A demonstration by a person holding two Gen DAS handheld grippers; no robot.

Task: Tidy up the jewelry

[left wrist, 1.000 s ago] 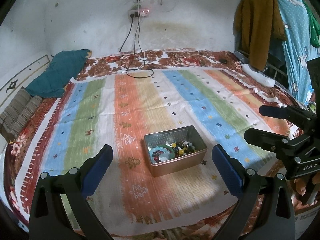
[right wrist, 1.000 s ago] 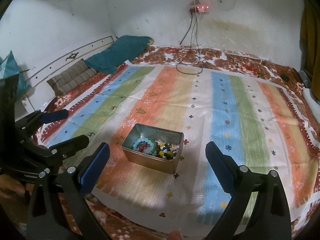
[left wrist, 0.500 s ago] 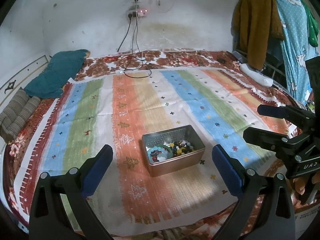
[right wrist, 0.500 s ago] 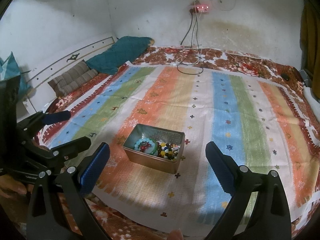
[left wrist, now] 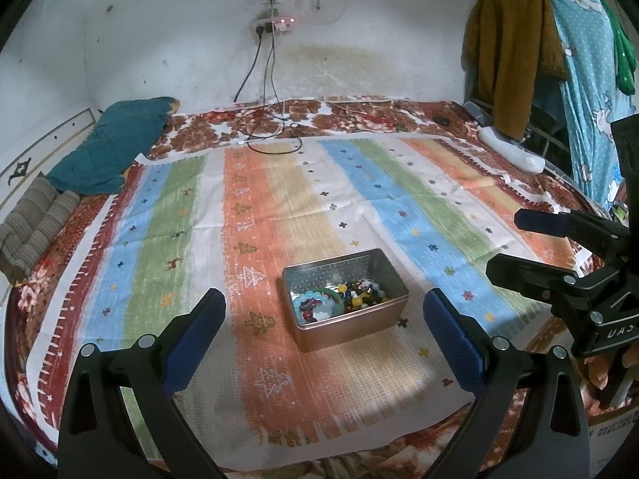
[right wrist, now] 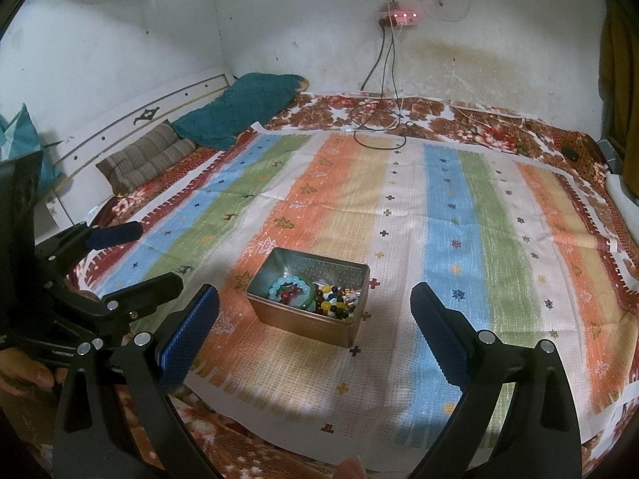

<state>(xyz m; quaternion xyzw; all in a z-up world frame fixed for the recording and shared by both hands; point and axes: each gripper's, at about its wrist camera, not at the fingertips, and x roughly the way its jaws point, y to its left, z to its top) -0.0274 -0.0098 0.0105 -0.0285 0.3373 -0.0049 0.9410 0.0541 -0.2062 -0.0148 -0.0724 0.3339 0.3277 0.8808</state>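
An open metal tin (left wrist: 351, 329) sits on the striped cloth, holding a light blue bead bracelet (left wrist: 308, 300), a green bangle (left wrist: 332, 292) and several loose coloured beads (left wrist: 364, 294). My left gripper (left wrist: 322, 313) hovers in front of the tin, open, with nothing between its blue pads. The right gripper (left wrist: 519, 245) shows at the right edge, also open. In the right wrist view the same tin (right wrist: 303, 325) lies ahead of my right gripper (right wrist: 314, 299), which is open and empty. The left gripper (right wrist: 147, 257) is off to the left of it.
The striped cloth (left wrist: 279, 215) covers a floral bed sheet. A teal pillow (left wrist: 116, 147) and a striped cushion (left wrist: 36, 223) lie at the headboard side. Charger cables (left wrist: 271, 135) trail from a wall socket. Clothes (left wrist: 515, 52) hang at the right. A hand (right wrist: 24, 371) holds the left gripper.
Both grippers stay open and drift only slightly. The tin and its contents have not moved.
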